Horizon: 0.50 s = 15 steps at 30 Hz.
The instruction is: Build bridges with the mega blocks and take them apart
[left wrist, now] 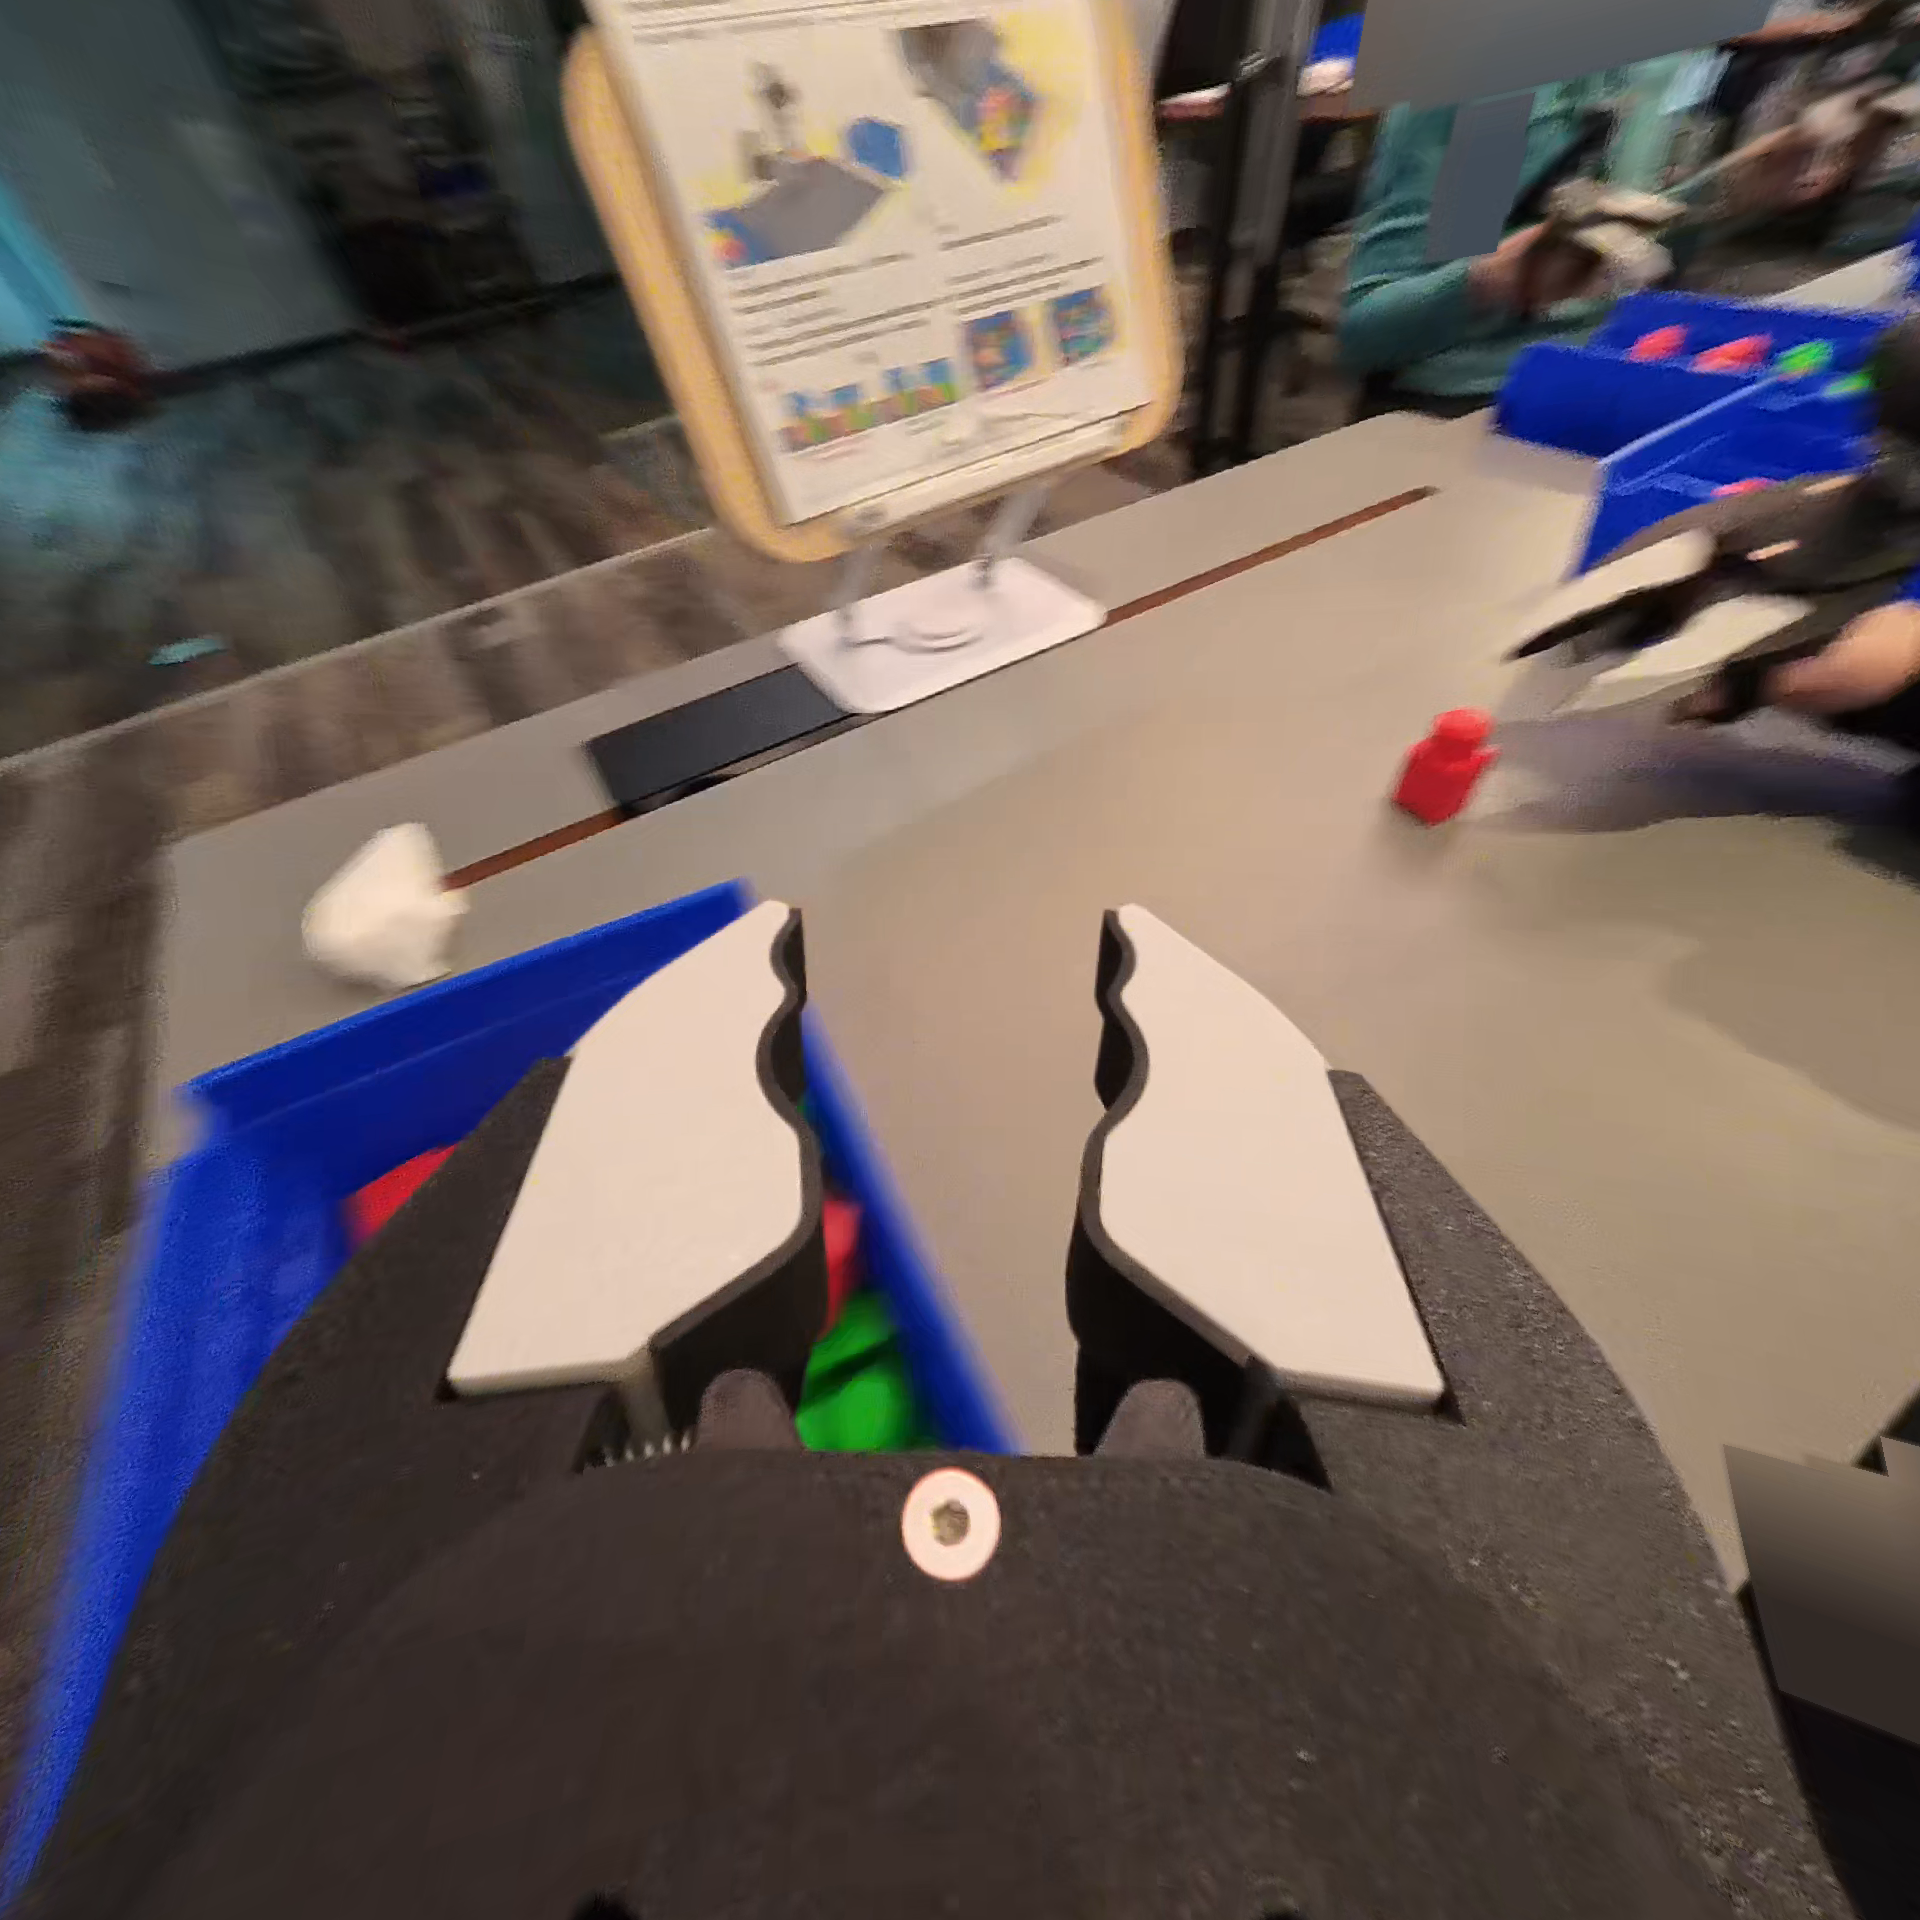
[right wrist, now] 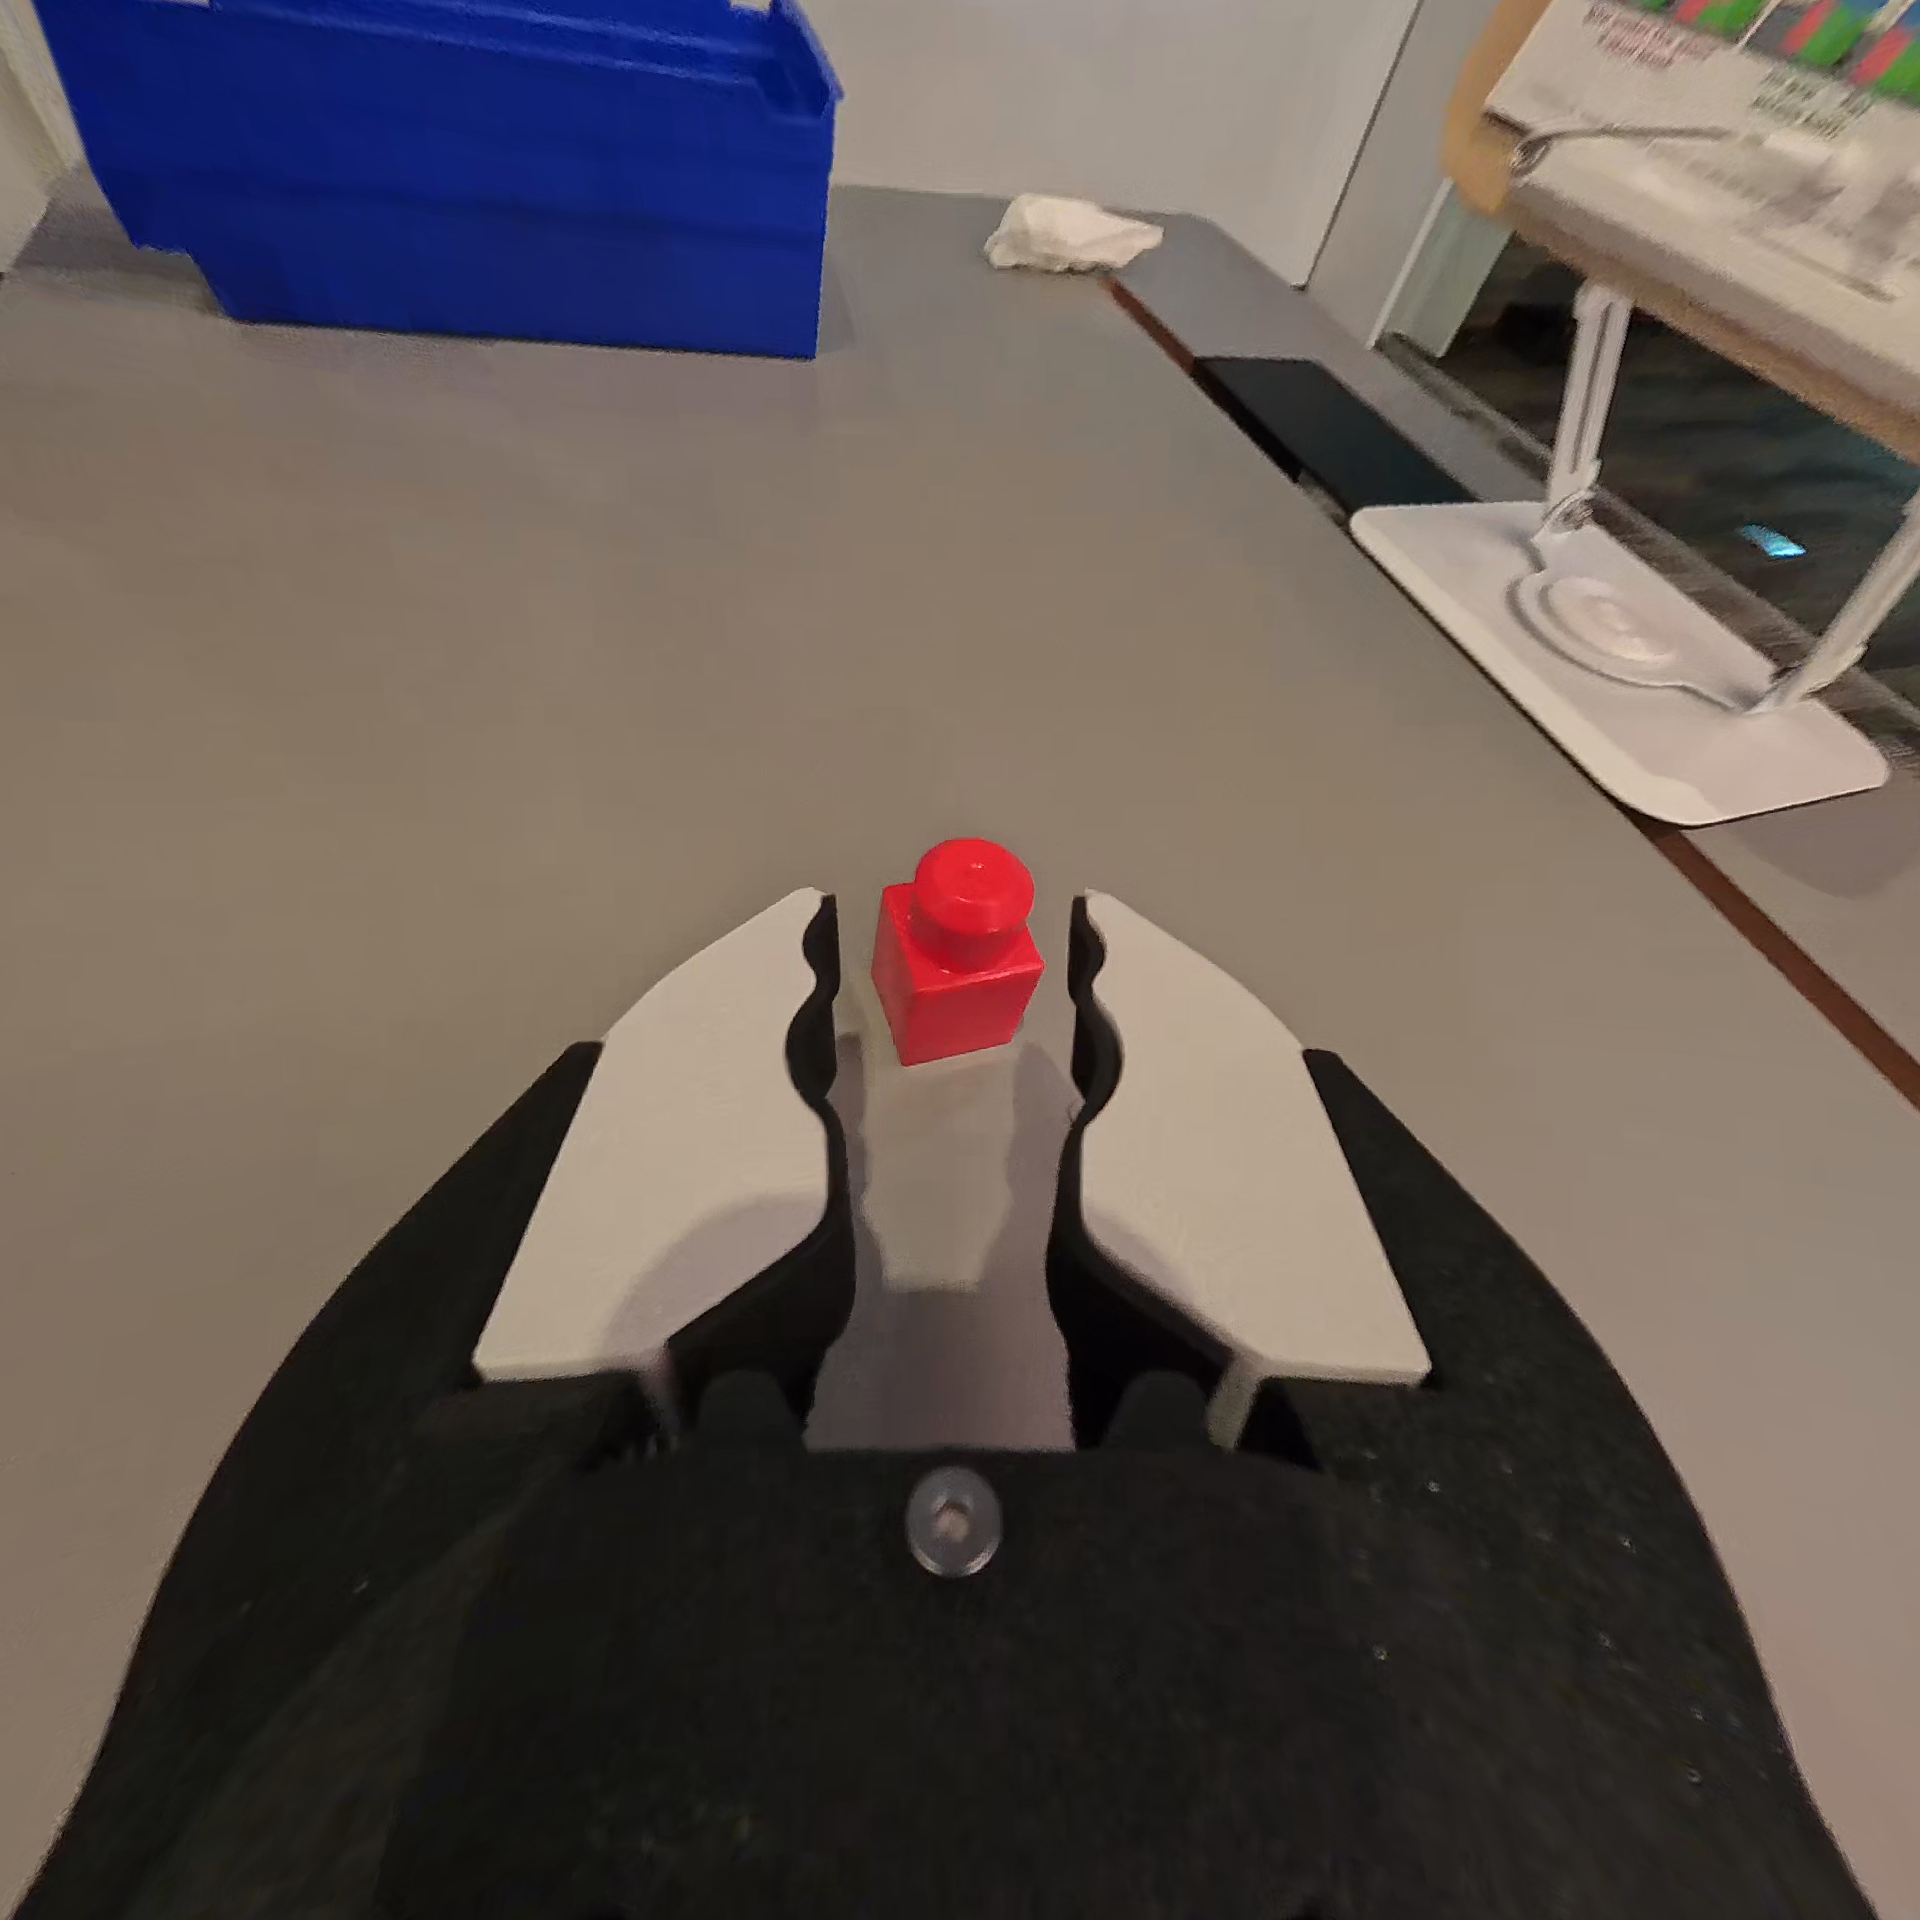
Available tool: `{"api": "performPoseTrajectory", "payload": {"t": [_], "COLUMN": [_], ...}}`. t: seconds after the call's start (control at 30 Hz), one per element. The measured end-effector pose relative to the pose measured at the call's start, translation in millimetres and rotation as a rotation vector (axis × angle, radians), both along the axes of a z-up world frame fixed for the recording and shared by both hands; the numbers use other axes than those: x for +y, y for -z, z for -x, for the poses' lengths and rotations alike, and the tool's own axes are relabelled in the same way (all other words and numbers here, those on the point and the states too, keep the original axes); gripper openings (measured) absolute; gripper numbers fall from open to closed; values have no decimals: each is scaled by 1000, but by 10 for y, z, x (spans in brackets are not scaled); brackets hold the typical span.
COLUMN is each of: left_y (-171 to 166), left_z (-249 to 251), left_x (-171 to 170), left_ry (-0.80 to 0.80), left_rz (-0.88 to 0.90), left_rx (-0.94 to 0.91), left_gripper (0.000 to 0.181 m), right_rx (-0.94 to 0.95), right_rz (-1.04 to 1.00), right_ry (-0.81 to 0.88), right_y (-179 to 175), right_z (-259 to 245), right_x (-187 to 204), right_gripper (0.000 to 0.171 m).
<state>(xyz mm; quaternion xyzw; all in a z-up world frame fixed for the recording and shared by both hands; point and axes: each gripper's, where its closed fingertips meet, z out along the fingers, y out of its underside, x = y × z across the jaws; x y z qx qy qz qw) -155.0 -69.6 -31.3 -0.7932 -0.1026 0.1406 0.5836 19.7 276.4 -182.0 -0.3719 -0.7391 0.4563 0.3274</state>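
Note:
A small red one-stud block [right wrist: 956, 961] stands upright on the grey table, between the tips of my right gripper [right wrist: 951, 909]. The jaws are open and clear of the block's sides. The same block [left wrist: 1442, 767] shows in the left wrist view at the far right, with the right gripper [left wrist: 1579, 623] just beyond it, blurred. My left gripper [left wrist: 951, 920] is open and empty. It hovers over the right wall of a blue bin [left wrist: 312, 1070] that holds red and green blocks [left wrist: 852, 1371].
A clipboard with an instruction sheet [left wrist: 894, 239] stands on a white stand [left wrist: 945, 634] at the table's far edge. A crumpled white cloth [left wrist: 379, 909] lies by the bin. Another blue bin [left wrist: 1704, 416] with blocks sits far right. A person in teal sits behind it.

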Motion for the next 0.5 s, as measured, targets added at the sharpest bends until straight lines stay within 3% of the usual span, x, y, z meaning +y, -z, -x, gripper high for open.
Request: {"api": "performPoseTrajectory", "payload": {"t": [0.1, 0.2, 0.43, 0.5], "left_y": [34, 300, 1109, 1246], "left_z": [380, 569, 766, 821], "left_x": [-699, -1109, -1478, -1549], "left_ry": [-123, -135, -219, -293], "left_rz": [96, 220, 447, 471], "left_rx": [27, -73, -345, -433], "left_gripper": [50, 44, 35, 24], "right_rx": [28, 58, 95, 102], "right_rz": [11, 40, 64, 55], "right_ry": [25, 37, 2, -25], "right_y": [-71, -119, -265, -310], "right_z": [-109, -190, -223, -197], "right_x": [-64, -169, -616, -750], "right_gripper": [41, 39, 37, 38]}}
